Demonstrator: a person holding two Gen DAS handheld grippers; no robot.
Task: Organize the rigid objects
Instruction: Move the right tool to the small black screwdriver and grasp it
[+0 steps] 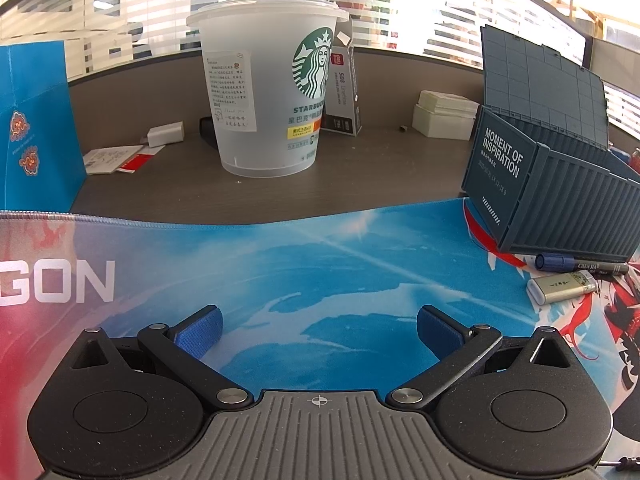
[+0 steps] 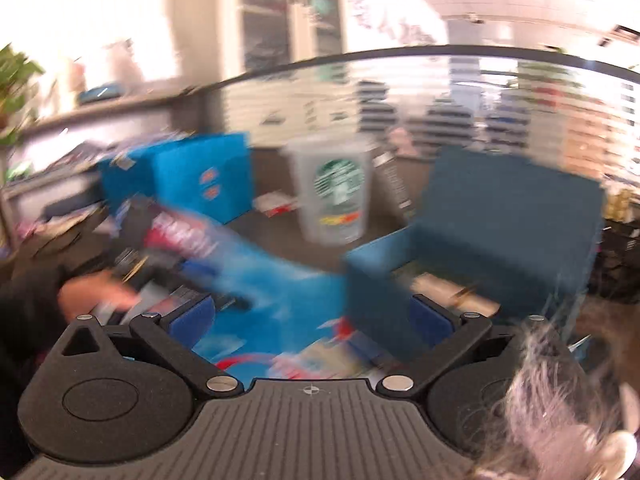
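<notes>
On the desk mat (image 1: 320, 248), left to right, my left gripper (image 1: 319, 334) waits spread and empty, the marker (image 1: 576, 263) and lighter (image 1: 562, 287) lie loose beside the open storage box (image 1: 560, 200), probably their home, and my right gripper (image 2: 311, 322) hangs wide, holding nothing.

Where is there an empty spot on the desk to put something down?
The biggest bare patch is the blue mat, between the left hand-held gripper and the plastic cup. A bare strip of desk runs from cup to container box. It is crowded beside the box, where a marker and lighter lie.
</notes>
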